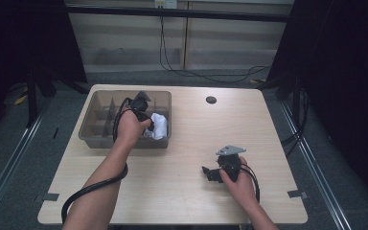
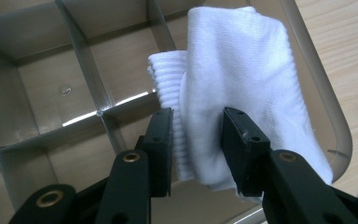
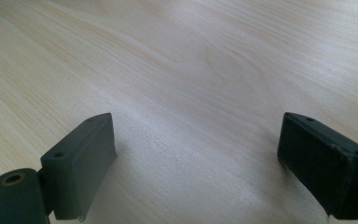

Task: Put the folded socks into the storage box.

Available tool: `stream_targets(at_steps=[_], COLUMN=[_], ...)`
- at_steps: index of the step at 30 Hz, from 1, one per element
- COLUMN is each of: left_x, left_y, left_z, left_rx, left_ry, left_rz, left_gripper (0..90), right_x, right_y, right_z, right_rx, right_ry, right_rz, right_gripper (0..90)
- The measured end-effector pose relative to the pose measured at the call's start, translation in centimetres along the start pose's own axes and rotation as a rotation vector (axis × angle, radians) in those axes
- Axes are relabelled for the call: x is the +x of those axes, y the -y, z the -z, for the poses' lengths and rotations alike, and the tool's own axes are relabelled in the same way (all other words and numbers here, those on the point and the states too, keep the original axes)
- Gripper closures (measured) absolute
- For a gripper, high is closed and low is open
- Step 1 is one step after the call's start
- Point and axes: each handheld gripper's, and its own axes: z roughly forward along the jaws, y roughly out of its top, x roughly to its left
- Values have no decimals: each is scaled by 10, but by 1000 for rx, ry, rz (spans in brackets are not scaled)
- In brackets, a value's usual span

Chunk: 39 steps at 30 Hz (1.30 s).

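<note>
Your left gripper (image 2: 196, 140) clasps a soft ribbed white sock (image 2: 242, 84) inside the translucent divided bin (image 2: 321, 88); your right gripper (image 3: 196, 163), beyond the bin, gapes over smooth woodgrain table (image 3: 191, 70).

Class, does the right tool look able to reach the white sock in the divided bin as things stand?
Probably yes. The right tool rests open on the table, bare wood between it and the bin. But the left tool already straddles the white sock, crowding that corner.
</note>
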Motion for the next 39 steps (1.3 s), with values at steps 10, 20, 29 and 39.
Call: stream_targets(at_steps=[10, 20, 29, 39], left_x=[-4, 1, -6, -11], left_y=[1, 1, -4, -11], left_z=[-5, 2, 12, 24], left_rx=[-1, -9, -10, -23], left_ry=[1, -7, -25, -38], left_rz=[-2, 2, -22, -46], left_gripper=[648, 567, 556, 546], right_x=[0, 0, 0, 0], right_y=[0, 0, -1, -1], right_z=[0, 0, 0, 0], right_rx=[3, 6, 2, 2], right_ry=[1, 1, 1, 1], right_rz=[1, -2, 0, 1], right_gripper=[107, 107, 107, 107])
